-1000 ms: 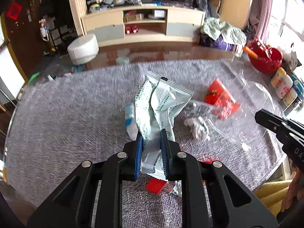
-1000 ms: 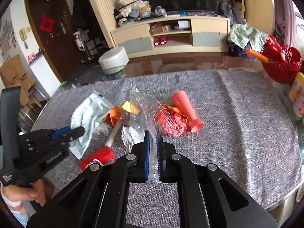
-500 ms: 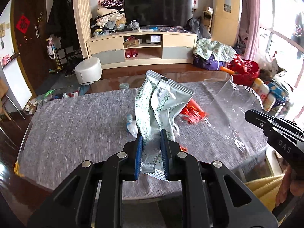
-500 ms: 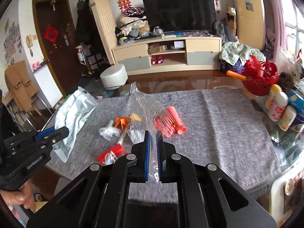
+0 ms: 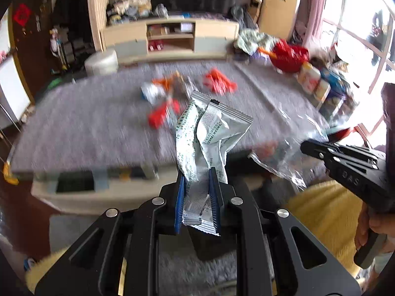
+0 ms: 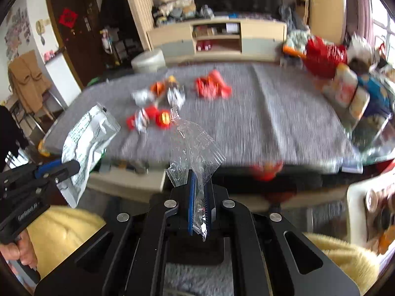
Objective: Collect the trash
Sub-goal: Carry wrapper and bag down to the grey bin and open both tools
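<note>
Left tongs (image 5: 196,192) clamp crumpled silver-green sachet (image 5: 209,135); right tongs (image 6: 200,197) pinch clear wrapper (image 6: 195,145).

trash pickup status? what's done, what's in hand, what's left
Done: nothing visibly binned; no bin in view.
In hand: left gripper is shut on the silver-green wrapper; right gripper is shut on the clear plastic wrapper.
Left: red and orange scraps and crumpled foil on the grey table.
</note>
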Available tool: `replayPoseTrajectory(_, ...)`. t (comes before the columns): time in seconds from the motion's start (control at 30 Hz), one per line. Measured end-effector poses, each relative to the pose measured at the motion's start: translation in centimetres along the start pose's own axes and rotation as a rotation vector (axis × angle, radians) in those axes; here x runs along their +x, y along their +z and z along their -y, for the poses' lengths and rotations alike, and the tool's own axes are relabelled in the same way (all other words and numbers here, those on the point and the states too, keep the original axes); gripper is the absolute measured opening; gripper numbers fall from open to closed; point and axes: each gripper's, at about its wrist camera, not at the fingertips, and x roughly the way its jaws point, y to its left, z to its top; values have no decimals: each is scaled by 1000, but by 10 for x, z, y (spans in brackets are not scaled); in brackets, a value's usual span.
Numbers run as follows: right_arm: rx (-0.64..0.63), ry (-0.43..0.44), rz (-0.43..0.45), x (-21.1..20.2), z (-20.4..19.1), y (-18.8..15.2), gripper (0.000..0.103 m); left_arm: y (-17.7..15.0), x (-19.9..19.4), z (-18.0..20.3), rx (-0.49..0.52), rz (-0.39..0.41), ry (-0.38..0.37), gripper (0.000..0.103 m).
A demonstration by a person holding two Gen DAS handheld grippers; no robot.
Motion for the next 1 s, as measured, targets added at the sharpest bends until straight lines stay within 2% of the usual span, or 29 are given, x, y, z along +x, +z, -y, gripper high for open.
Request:
replayPoseTrajectory(0.3,28,-6,-201,63,2,-55,9,-72,70,1,-84,-235,-92,17)
replayPoseTrajectory(0.47,65,12,-282,95,5,-75,9,-88,103,7,-64,-293,-94,17)
replayPoseTrajectory(0.7,99,50,-342,125,8,-77,12,-95,139,4,-87,-369,-122,19)
replayPoseTrajectory(0.8,95,51,-360,132,3,-77,12,-96,145,5,-82,-383,-133,21)
replayPoseTrajectory(0.87,98,47,-361,136,4,-74,13,-96,149,6,-79,-392,-128,28)
replayPoseTrajectory(0.93,103,39,-356,136,4,-71,31,-96,152,5,-80,-398,-124,36)
replayPoseTrajectory(0.97,104,38,-348,136,5,-69,54,-95,152,5,-79,-398,-120,39)
replayPoseTrajectory(1.0,104,31,-333,134,6,-66,61,-95,153,4,-78,-397,-116,41)
